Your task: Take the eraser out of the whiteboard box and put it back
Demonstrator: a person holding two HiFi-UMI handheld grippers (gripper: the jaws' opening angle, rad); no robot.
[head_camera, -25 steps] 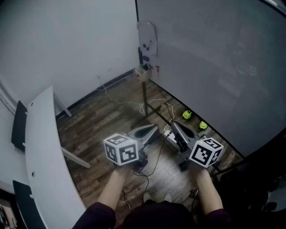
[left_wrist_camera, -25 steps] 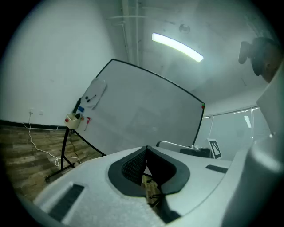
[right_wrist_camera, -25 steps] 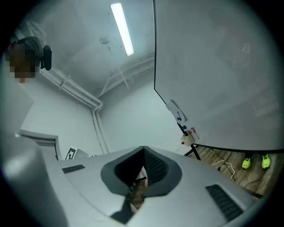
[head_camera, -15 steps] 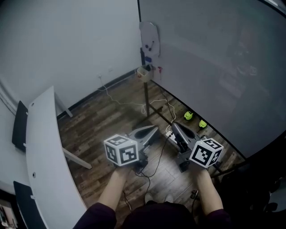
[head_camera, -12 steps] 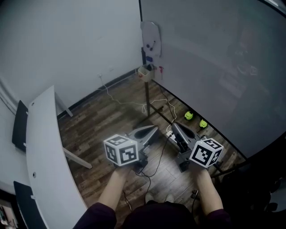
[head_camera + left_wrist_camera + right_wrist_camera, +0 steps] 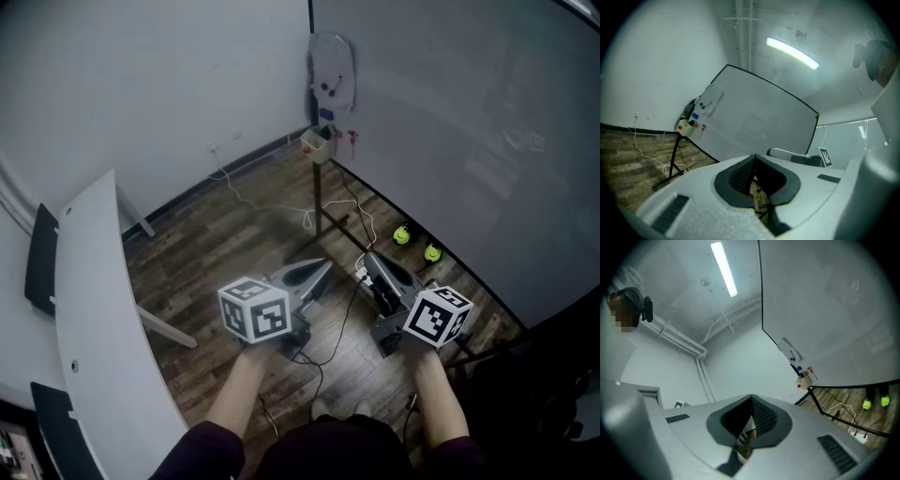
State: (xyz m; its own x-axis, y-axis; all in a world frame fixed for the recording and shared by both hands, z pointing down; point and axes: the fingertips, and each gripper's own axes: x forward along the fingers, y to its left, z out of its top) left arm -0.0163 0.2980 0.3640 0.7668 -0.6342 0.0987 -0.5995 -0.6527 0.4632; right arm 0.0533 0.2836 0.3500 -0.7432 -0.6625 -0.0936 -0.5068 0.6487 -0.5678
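**Both grippers shut and empty, well short of the box**

The whiteboard box is a small beige tub at the lower corner of the whiteboard, above the dark stand leg and well apart from both tools. A dark shape pokes out of its top. That may be the eraser, but it is too small to tell, so colour and form stay uncertain.

The left gripper and right gripper are level, side by side over the wooden floor. Each has its 2 jaws pressed together with nothing between them.

An eraser of this kind is probably light, with a stiff back and a soft felt face. The firm long sides look like the best place to pinch, lifting straight up so the little box is not knocked.
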